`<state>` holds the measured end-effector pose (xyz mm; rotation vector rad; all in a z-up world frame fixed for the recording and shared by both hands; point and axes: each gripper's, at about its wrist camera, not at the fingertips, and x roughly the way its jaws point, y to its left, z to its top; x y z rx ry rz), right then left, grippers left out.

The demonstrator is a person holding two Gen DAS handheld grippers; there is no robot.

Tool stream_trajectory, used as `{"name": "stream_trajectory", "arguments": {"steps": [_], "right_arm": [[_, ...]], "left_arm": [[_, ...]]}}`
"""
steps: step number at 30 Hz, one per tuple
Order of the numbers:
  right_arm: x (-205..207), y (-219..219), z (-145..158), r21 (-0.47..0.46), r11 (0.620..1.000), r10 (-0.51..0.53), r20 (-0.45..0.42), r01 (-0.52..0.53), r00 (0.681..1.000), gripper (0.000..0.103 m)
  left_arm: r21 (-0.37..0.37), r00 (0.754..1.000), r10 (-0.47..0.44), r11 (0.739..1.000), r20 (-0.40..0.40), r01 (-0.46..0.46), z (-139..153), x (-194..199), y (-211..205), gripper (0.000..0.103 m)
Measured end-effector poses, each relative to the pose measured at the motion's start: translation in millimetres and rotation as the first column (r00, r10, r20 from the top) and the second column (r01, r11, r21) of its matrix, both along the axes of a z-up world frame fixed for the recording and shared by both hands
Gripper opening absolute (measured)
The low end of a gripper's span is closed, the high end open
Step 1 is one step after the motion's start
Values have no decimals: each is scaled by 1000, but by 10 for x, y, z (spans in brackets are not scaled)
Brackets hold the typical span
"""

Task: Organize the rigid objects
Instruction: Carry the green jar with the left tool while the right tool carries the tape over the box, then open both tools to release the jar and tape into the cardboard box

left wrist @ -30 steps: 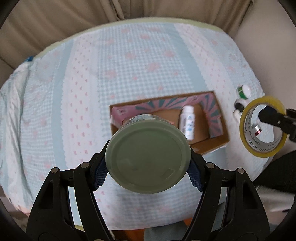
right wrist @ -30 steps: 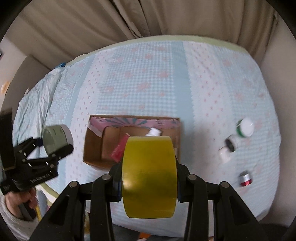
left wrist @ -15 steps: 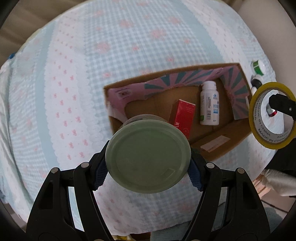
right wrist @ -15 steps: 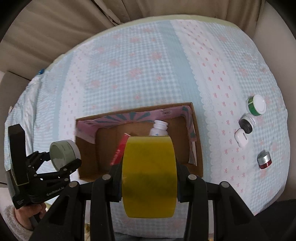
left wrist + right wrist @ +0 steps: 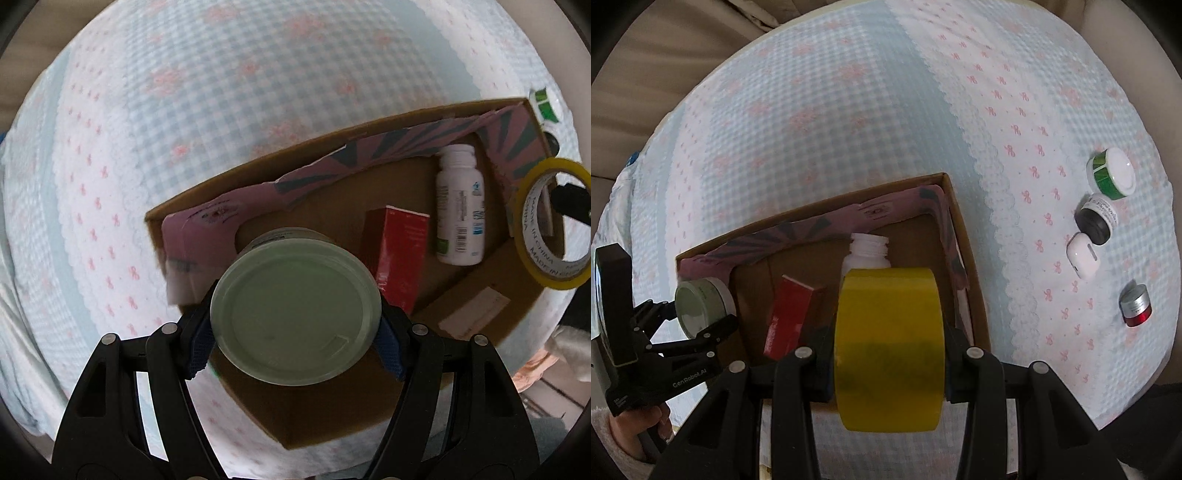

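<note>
My left gripper (image 5: 295, 328) is shut on a round jar with a pale green lid (image 5: 295, 314) and holds it over the left end of an open cardboard box (image 5: 332, 417). The jar and gripper also show in the right wrist view (image 5: 700, 308). My right gripper (image 5: 888, 350) is shut on a yellow tape roll (image 5: 888, 347), held over the box's right end (image 5: 975, 314); the roll shows in the left wrist view (image 5: 554, 225). In the box lie a red carton (image 5: 400, 254) and a white bottle (image 5: 460, 206).
The box sits on a blue and pink checked cloth (image 5: 849, 110). To its right on the cloth lie a green-and-white jar (image 5: 1113, 173), a black-capped jar (image 5: 1097, 219), a white earbud case (image 5: 1084, 260) and a red and silver jar (image 5: 1136, 308). Curtains hang behind.
Both grippers have moved forward and down toward the box, which now looms larger. The jar now hangs over the box's left end and the tape over its right end.
</note>
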<state>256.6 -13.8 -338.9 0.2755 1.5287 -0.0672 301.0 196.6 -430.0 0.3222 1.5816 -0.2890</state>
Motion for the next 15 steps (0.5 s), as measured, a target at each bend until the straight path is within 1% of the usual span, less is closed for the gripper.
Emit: {"name": "stream_trajectory", "arguments": {"steps": [3, 7, 8, 9, 10, 11, 12, 13, 14, 15], "right_arm": [[32, -17, -96, 4, 1000, -7, -20, 7, 1000, 38], [61, -11, -184, 6, 1000, -1, -35, 1, 999, 38], [71, -8, -196, 7, 1000, -1, -37, 1, 999, 38], [77, -4, -205, 2, 1000, -4, -30, 4, 1000, 38], [79, -1, -199, -8, 1000, -9, -21, 9, 1000, 41], [84, 3, -185, -18, 1000, -13, -8, 13, 1000, 46], [92, 10, -173, -24, 1000, -11, -2, 11, 1000, 64], [108, 22, -161, -35, 999, -6, 3, 6, 1000, 88], [117, 28, -154, -42, 999, -1, 5, 2, 1000, 97], [126, 35, -143, -46, 999, 8, 9, -8, 1000, 103]], "left_arm": [[5, 1000, -21, 1000, -4, 21, -50, -8, -54, 69], [-4, 999, -39, 999, 19, 39, -37, -32, -140, 70], [-8, 999, -50, 999, 22, 50, -22, -48, -175, 73], [-14, 998, -57, 998, 30, 57, -1, -55, -201, 92], [-21, 997, -63, 998, 43, 64, 31, -63, -227, 103], [-34, 996, -68, 997, 61, 71, 91, -74, -267, 103], [-40, 996, -69, 997, 64, 72, 117, -77, -287, 103], [-42, 996, -68, 997, 60, 70, 128, -79, -301, 103], [-44, 996, -62, 997, 56, 65, 138, -82, -310, 103], [-50, 997, -53, 997, 52, 56, 148, -90, -308, 103]]}}
